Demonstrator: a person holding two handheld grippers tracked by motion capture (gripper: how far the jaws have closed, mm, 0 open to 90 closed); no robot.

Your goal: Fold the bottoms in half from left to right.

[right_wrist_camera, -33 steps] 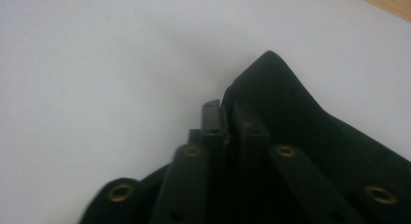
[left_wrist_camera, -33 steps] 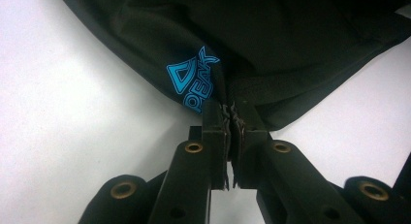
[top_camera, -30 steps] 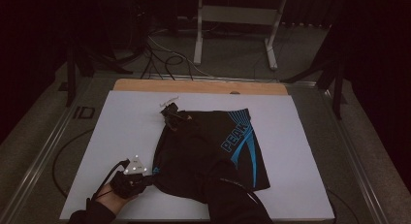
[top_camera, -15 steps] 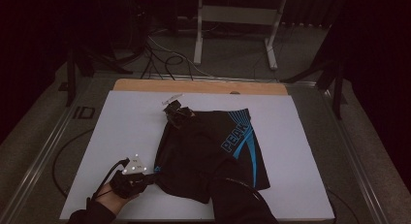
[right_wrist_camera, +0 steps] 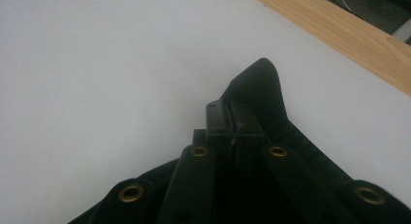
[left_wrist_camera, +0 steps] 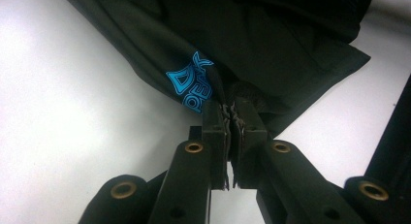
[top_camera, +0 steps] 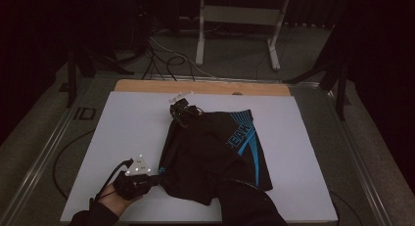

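Note:
Black shorts (top_camera: 215, 147) with a blue print lie spread on the white table top (top_camera: 122, 128). At the near left, my left gripper (top_camera: 160, 176) is shut on the shorts' near-left edge. The left gripper view has the left gripper (left_wrist_camera: 231, 112) with jaws pressed together on the black cloth (left_wrist_camera: 271, 44) beside a blue logo (left_wrist_camera: 194, 81). My right gripper (top_camera: 180, 109) is shut on the shorts' far-left corner. In its own view the right gripper (right_wrist_camera: 231, 112) pinches a black fold (right_wrist_camera: 259, 81) that sticks out past the tips.
A dark sleeve (top_camera: 244, 201) reaches from the near edge over the shorts. A wooden strip (top_camera: 205, 87) runs along the table's far edge. Beyond it stand a metal frame (top_camera: 235, 20) and loose cables (top_camera: 161, 55) on the floor.
My right gripper has carried the shorts' far corner slightly to the right and farther away, stretching the cloth. The left gripper has stayed where it was.

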